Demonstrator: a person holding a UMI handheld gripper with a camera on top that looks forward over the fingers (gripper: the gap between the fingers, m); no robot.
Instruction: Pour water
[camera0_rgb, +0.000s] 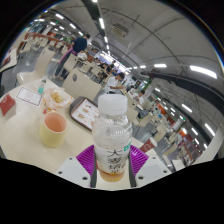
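Note:
A clear plastic bottle (112, 135) with a white cap and a white label stands upright between my fingers, a little amber liquid at its bottom. My gripper (112, 162) is shut on the bottle, its purple pads (86, 157) pressing both sides of the lower label. The bottle is held above the white table (25, 130). A light green cup (54, 125) stands on the table to the left of the bottle, beyond my left finger. It looks empty.
A round white and yellow item (59, 98) and a small bottle (42, 90) lie on the table behind the cup. A flat white sheet (7, 105) lies at the far left. A person (68, 58) stands beyond the table in a large lit hall.

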